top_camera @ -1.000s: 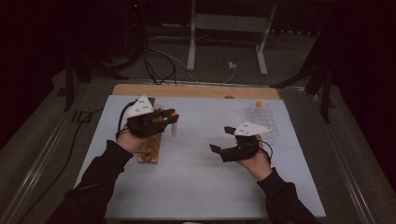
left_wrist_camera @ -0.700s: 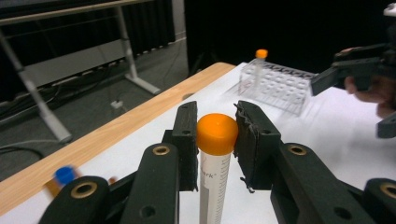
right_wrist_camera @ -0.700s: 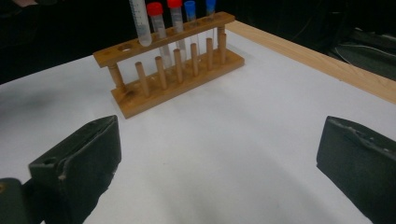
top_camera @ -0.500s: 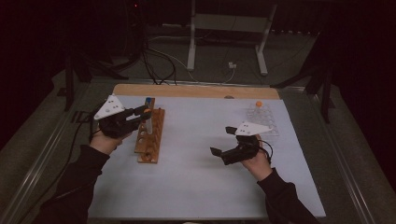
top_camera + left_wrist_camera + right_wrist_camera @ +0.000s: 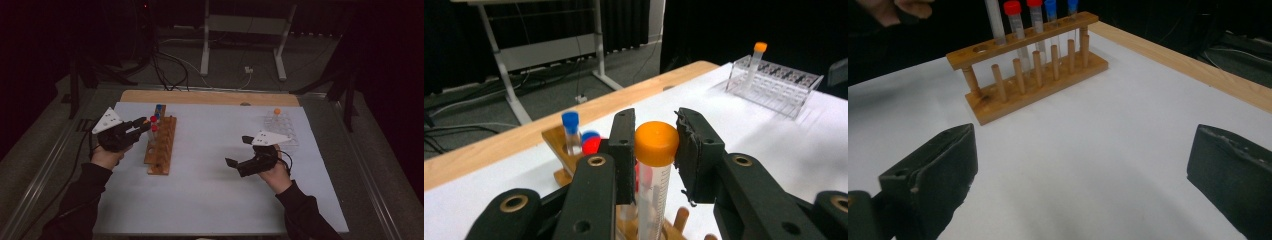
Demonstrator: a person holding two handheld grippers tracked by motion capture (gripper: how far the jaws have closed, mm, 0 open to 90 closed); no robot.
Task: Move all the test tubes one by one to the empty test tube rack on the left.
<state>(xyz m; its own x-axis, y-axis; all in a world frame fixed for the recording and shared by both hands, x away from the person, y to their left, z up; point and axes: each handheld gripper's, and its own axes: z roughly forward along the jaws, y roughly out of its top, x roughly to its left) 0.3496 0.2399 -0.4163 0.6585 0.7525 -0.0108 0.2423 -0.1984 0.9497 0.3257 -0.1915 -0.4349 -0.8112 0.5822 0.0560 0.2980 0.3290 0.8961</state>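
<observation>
My left gripper [image 5: 142, 127] [image 5: 655, 131] is shut on a clear tube with an orange cap [image 5: 655, 145], gripped just below the cap. It stands upright at the wooden rack [image 5: 162, 145] [image 5: 1033, 75], its lower end down among the rack's pegs. In the right gripper view that tube [image 5: 995, 20] enters a hole beside the red-capped tubes [image 5: 1011, 7] and blue-capped tubes [image 5: 1050, 5]. My right gripper [image 5: 239, 151] [image 5: 1083, 150] hovers over the white mat to the right. Its jaws have just been opening and stand wide, with nothing between them.
A clear plastic rack [image 5: 281, 127] [image 5: 776, 80] at the far right holds one orange-capped tube [image 5: 277, 111] [image 5: 756, 60]. A wooden strip [image 5: 210, 97] borders the table's far edge. White mat [image 5: 210, 175] lies between the racks.
My left hand has moved left and down with the tube, from above the rack to its left side. The right hand has stayed where it was.
</observation>
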